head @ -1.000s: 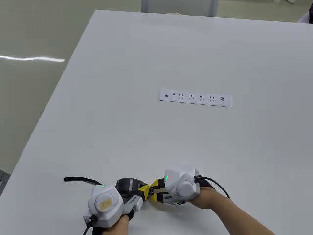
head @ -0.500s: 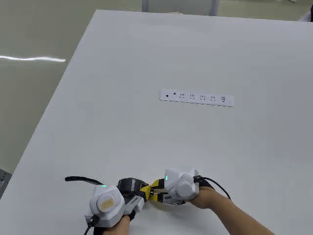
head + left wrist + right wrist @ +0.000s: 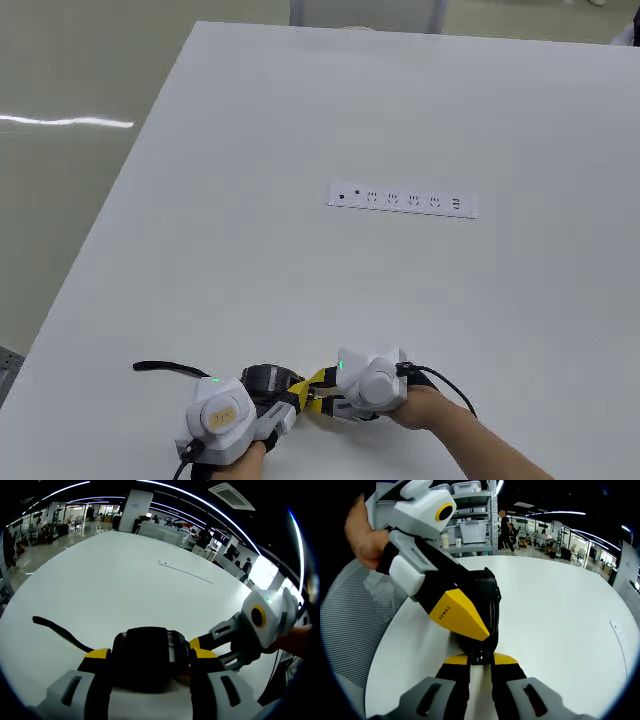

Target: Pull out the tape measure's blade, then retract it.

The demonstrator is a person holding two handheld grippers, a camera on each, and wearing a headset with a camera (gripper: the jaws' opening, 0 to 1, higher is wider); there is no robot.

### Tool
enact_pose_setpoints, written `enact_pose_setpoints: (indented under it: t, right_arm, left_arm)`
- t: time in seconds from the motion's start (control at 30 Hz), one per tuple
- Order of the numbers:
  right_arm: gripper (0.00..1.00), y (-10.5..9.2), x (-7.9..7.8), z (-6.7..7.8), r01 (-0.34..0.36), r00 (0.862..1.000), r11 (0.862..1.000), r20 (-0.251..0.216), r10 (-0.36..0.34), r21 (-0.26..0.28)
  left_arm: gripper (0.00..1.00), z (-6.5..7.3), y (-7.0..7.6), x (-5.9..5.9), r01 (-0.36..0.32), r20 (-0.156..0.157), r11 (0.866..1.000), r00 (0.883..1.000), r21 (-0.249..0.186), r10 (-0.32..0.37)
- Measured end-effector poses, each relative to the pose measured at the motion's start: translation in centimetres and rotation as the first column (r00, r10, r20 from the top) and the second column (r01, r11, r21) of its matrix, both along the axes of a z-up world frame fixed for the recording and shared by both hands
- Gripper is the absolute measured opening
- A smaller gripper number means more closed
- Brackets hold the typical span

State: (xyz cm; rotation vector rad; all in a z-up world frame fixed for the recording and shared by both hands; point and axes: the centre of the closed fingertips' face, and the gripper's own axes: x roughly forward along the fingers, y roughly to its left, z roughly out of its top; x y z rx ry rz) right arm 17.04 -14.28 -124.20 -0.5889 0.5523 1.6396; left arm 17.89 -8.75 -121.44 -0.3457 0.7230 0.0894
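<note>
Tape measure (image 3: pixel 145 656) clamped in left gripper (image 3: pixel 150 654) (right gripper (image 3: pixel 481 660) pinching hook (image 3: pixel 480 656)).

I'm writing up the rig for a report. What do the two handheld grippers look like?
Both the left gripper and the right gripper have rounded white bodies, grey-and-black jaws ending in yellow tips, and a small green light. A black cable trails from the right one.

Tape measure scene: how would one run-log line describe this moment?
left tool: shut on tape measure | right tool: shut on blade tip | stage: pull-out not yet started
</note>
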Motion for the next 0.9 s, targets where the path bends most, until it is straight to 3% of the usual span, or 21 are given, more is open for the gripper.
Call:
enact_pose_setpoints:
  t: [0.27, 0.9]
  right_arm:
    - [0.18, 0.0, 0.3, -0.1, 0.004, 1.0, 1.0, 0.029, -0.004, -0.007]
    - [0.28, -1.2, 0.7, 0.9, 0.05, 0.998, 0.999, 0.038, -0.049, -0.021]
  left_arm:
    - [0.62, -0.1, -0.3, -0.2, 0.058, -0.019, 0.997, 0.998, 0.046, -0.057]
    - [0.68, 0.6, -0.5, -0.4, 0.14, -0.009, 0.988, 0.99, 0.059, -0.14]
